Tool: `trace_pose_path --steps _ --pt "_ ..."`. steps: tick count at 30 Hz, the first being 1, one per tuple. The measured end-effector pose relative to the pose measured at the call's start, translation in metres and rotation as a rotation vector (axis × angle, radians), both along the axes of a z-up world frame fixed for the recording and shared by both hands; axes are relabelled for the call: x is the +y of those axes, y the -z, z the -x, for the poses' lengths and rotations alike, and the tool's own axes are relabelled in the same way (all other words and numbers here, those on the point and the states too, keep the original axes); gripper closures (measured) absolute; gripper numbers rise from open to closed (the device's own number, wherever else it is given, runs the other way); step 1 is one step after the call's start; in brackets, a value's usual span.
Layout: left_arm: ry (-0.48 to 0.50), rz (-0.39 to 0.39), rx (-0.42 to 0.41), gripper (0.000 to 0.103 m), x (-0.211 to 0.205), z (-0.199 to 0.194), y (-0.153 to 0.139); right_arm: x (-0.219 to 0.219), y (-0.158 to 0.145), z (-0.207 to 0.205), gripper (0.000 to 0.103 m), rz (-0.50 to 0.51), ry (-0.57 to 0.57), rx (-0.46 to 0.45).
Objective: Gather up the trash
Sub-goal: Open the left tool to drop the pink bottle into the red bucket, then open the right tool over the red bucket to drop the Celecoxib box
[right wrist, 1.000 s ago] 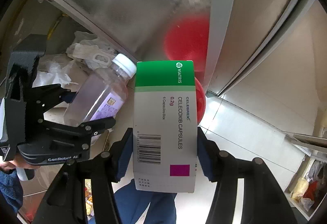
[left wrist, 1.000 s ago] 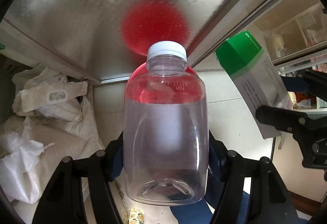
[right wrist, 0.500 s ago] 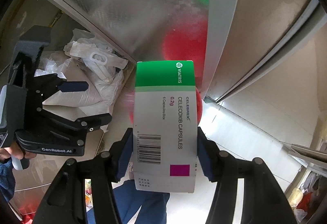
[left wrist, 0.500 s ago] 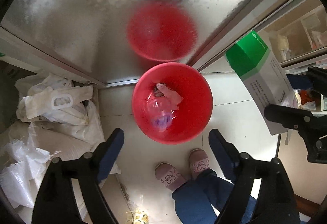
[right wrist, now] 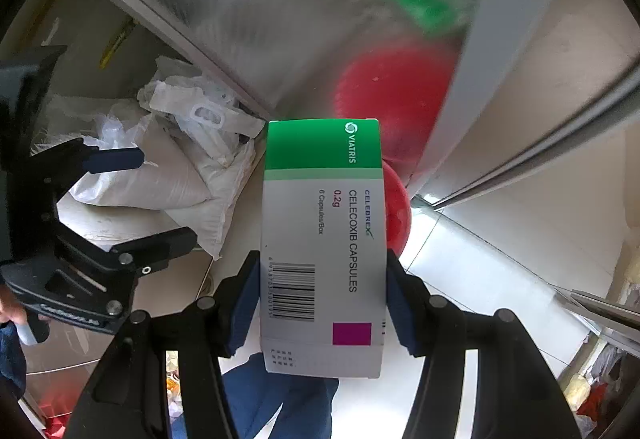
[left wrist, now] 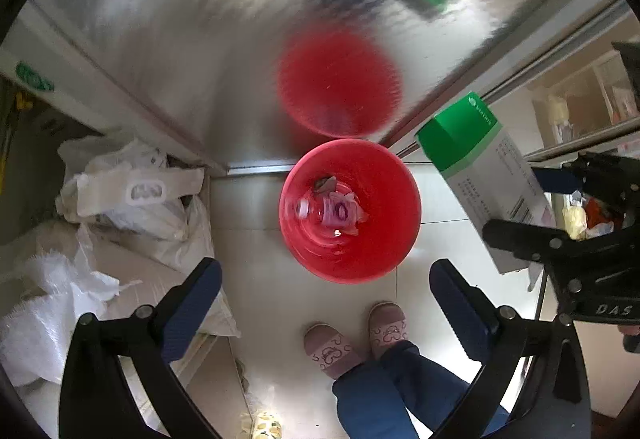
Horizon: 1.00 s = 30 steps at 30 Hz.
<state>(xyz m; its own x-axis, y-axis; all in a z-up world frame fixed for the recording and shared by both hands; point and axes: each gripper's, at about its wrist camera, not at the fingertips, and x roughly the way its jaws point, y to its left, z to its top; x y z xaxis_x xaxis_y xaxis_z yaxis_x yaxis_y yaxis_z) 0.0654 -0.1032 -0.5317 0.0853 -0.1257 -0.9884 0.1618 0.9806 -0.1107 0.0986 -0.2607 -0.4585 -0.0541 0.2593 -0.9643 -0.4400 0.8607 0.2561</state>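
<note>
Box (right wrist: 324, 239) reading "VIATRIS CELECOXIB CAPSULES" sits clamped in right gripper (right wrist: 322, 303); left gripper (left wrist: 326, 303), just opened, gapes empty.

Black tool (left wrist: 325, 303), blue pads (left wrist: 192, 309), blue trousers (left wrist: 384, 391), pink slippers (left wrist: 332, 353).

Left gripper (left wrist: 326, 313) at frame bottom, jaws just been opening, now wide w/ nothing between. Round red plastic bin (left wrist: 350, 211) at centre on floor, clear plastic bottle (left wrist: 320, 209) lying inside. Green-and-white cardboard medicine box (left wrist: 480, 175) at right, clamped in right gripper (left wrist: 532, 207).
</note>
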Motion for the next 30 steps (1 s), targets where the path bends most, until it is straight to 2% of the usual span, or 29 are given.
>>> trace_pose_path --steps 6,15,16,17,19,26,30 --pt "-0.026 -0.024 0.009 0.000 0.012 0.004 0.019 0.010 0.025 0.000 0.048 0.024 0.002 0.044" --pt "-0.057 -0.028 0.019 0.000 0.022 0.011 0.035 0.023 0.047 0.001 0.047 0.080 -0.053 0.024" --pt "-0.059 -0.029 0.018 0.000 0.023 0.011 0.036 0.024 0.047 0.001 0.046 0.087 -0.060 0.013" --pt "-0.062 -0.028 0.019 0.000 0.024 0.011 0.037 0.025 0.048 0.002 0.036 0.091 -0.060 0.006" --pt "-0.065 -0.029 0.019 0.000 0.026 0.012 0.038 0.024 0.049 0.002 0.028 0.079 -0.048 0.004" --pt "-0.055 -0.031 -0.001 0.000 0.023 0.016 0.025 0.022 0.034 0.006 0.015 0.087 -0.032 -0.058" --pt "-0.049 -0.030 -0.016 0.000 0.020 0.019 0.004 0.017 0.008 0.008 0.015 0.068 0.008 -0.074"
